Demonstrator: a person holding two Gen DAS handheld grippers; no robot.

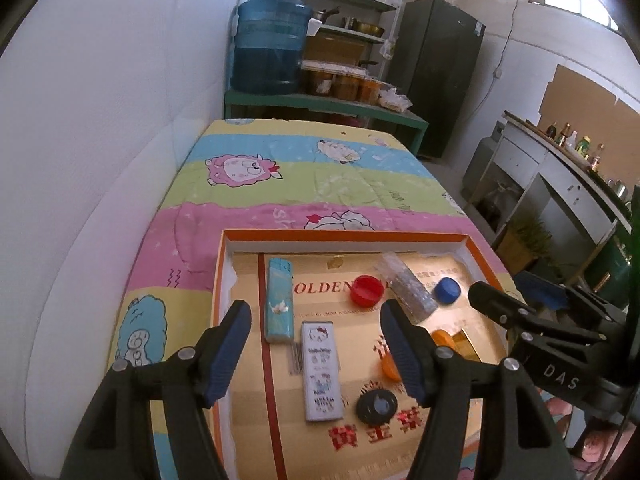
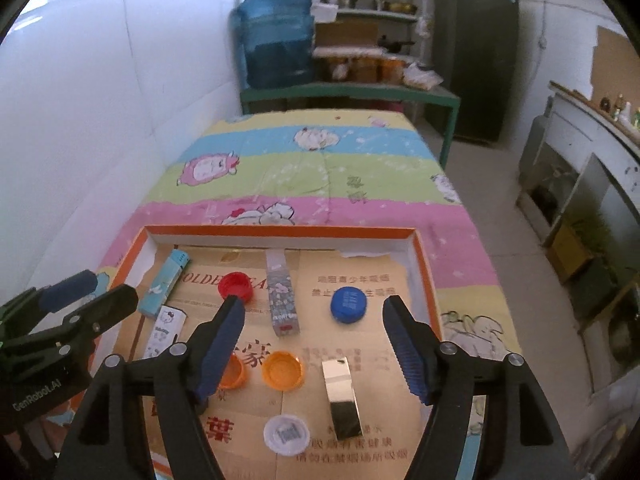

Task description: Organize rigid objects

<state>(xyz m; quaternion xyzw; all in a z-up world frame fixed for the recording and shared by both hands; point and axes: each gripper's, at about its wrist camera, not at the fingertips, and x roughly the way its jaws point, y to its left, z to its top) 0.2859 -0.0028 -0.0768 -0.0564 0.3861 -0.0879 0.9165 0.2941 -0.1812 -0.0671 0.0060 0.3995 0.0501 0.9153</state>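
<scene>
An orange-rimmed tray (image 1: pixel 340 236) with a gold floor lies on the quilt. In it lie a light-blue lighter (image 1: pixel 279 300), a white cartoon-cat case (image 1: pixel 322 372), a red cap (image 1: pixel 366 290), a glittery lighter (image 1: pixel 408 288), a blue cap (image 1: pixel 447 290) and a black cap (image 1: pixel 377 403). My left gripper (image 1: pixel 315 312) hangs open above the white case, holding nothing. My right gripper (image 2: pixel 314 308) is open and empty over two orange caps (image 2: pixel 282 370), a shiny metal lighter (image 2: pixel 342 396) and a white cap (image 2: pixel 287 434).
The striped cartoon quilt (image 2: pixel 320 168) covers a table set against a white wall (image 1: pixel 100 120) on the left. Behind it stand a green bench with a blue water jug (image 1: pixel 272 44), shelves and a dark cabinet (image 1: pixel 444 72). Floor and a white counter (image 1: pixel 560 176) lie to the right.
</scene>
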